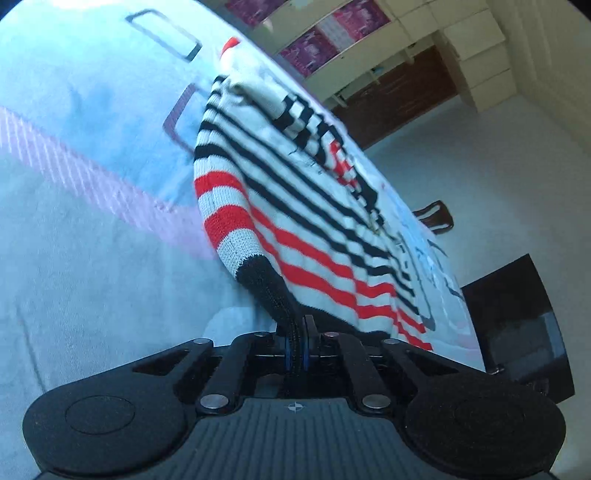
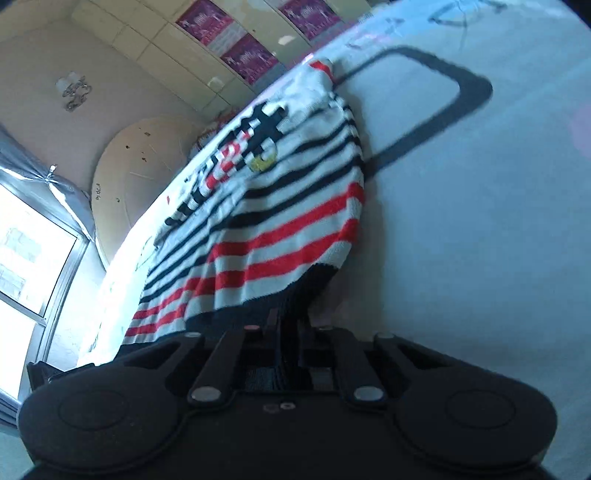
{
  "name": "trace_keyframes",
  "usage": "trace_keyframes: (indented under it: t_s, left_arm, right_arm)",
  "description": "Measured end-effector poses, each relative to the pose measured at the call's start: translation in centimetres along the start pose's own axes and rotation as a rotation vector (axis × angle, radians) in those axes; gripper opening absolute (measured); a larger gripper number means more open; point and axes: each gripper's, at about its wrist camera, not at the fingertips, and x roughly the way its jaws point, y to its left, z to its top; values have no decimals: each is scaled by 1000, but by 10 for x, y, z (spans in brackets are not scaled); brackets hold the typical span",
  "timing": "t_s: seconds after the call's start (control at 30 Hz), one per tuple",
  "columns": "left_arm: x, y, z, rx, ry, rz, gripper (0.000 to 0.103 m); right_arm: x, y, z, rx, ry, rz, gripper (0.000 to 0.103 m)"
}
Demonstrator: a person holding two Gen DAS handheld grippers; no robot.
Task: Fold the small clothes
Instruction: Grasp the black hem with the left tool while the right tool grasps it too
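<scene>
A small knitted sweater (image 1: 295,206) with white, black and red stripes and a black hem lies stretched over the pale blue bedsheet (image 1: 92,258). My left gripper (image 1: 297,332) is shut on the black hem at one bottom corner and lifts it off the sheet. In the right wrist view the same sweater (image 2: 280,206) shows a black-and-red pattern and a yellow patch on its front. My right gripper (image 2: 288,325) is shut on the black hem at the other bottom corner. The far end of the sweater rests on the sheet.
The sheet (image 2: 480,258) has dark rounded-rectangle prints and a pink stripe. Beyond the bed edge are a dark chair (image 1: 436,218), a dark box (image 1: 517,325), a cabinet with pink posters (image 1: 332,33) and a bright window (image 2: 29,258).
</scene>
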Motion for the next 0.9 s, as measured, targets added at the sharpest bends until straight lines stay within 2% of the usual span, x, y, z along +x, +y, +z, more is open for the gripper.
trace_keyframes:
  t_s: [0.07,0.13,0.2,0.23,0.27,0.33,0.57,0.63,0.7,0.83,0.9]
  left_arm:
    - [-17,-2,2,2,-37,-14,5]
    - [-26,5,0,7,-39,9,5]
    - [-17,23,-8,-2,24,84,5]
    - [-15,33,-13,-23,9,52,5]
    - [-17,39,-15,-49,-2,30,5]
    - [-17,39,-15,-56,-7,30,5]
    - [-10,36,-13,-46,10,26,6]
    - [-6,32,-13,-24,16,41,6]
    - [-5,29,-12,-21,11,50,5]
    - [-16,30,-16,-39,-44,59,5]
    - [-25,32,-14,-70,-83,37,5]
  right_arm:
    - [-19,8,2,-34,-55,-8,8]
    - [-28,4,0,-36,-67,-32,8]
    - [-16,-16,-8,5,-20,-81,8]
    - [-5,-26,-13,29,20,-124,8]
    - [-3,-34,-17,68,-4,-89,8]
    - [-6,-36,-18,123,-19,-77,10]
    - [-5,-35,-23,135,-23,-58,17]
    - [-4,-33,-21,125,-17,-63,17]
    - [-2,-27,-20,75,-11,-100,10]
    - [-9,-18,-18,-2,-43,-138,8]
    - [-17,-16,-15,-10,-80,-122,8]
